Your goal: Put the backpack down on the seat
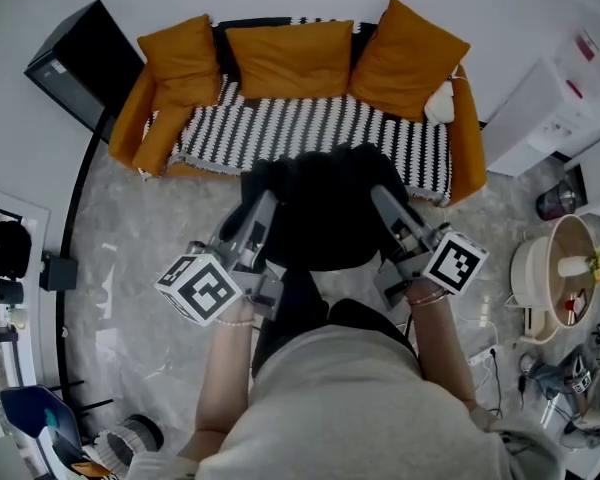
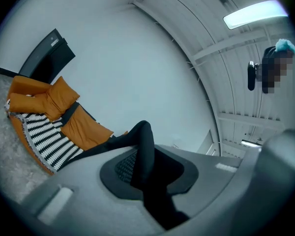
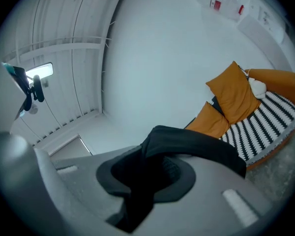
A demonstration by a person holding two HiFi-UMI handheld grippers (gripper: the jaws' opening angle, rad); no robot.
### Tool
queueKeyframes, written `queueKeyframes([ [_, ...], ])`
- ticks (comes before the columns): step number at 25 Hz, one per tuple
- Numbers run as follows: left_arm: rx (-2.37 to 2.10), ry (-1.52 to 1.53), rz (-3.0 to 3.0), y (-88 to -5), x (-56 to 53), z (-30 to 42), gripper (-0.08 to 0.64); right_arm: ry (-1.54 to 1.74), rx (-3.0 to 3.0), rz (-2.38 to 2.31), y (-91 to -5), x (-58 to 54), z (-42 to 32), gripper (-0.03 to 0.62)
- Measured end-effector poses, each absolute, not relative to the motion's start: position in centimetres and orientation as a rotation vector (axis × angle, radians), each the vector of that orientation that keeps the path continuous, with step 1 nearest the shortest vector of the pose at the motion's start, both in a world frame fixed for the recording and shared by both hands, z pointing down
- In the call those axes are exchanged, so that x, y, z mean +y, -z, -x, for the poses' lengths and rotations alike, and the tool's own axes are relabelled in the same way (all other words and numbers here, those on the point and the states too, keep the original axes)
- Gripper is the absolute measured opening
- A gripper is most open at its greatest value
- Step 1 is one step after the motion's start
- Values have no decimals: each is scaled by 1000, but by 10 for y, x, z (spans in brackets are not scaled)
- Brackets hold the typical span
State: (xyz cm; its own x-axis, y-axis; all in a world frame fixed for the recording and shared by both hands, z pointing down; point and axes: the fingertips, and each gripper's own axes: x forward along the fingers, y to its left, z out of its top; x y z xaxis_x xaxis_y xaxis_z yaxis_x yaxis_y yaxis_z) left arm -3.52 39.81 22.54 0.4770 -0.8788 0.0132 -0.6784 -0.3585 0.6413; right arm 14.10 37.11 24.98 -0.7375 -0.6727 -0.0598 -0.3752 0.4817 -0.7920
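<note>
My left gripper (image 2: 143, 167) has its jaws closed on a black strap (image 2: 146, 141), which rises out of the pads and runs off toward the sofa. The right gripper (image 3: 146, 177) is clamped too, its jaws pinching a broader fold of black fabric (image 3: 191, 144) that drapes across the upper jaw. Neither is empty, and both grips look firm enough to me for a carry.

In the head view the backpack (image 1: 325, 208) hangs in the air between the two sets of jaws. One gripper is on its left flank and the other on its right, and both point forward and roughly level. The bag's width runs from side to side across my view, parallel to the long front edge of the sofa (image 1: 467, 148).

The next move turns on where the seat (image 1: 310, 133) lies. It is under a black-and-white striped cover, straight ahead of the jaws and just beyond the bag. In the head view the backpack's far edge overlaps the seat's front edge, a little right of the middle. I cannot tell from that angle whether it is over the seat or short of it. Three orange cushions (image 1: 290, 58) line the back, well apart from the bag. Both hands look equally near, so I would bring them forward together, lower evenly, then let go.
</note>
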Motion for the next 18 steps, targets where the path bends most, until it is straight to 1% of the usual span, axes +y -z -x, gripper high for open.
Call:
queueKeyframes([
  [5, -1249, 445, -2145, -235, 345, 41, 63, 1168, 2350, 916, -260, 323, -133, 67],
  [11, -1226, 453, -2118, -245, 264, 71, 63, 1154, 2362, 942, -262, 244, -111, 67],
  [18, -1155, 458, -2156, -231, 159, 100, 63, 1127, 2306, 990, -250, 151, -88, 67],
])
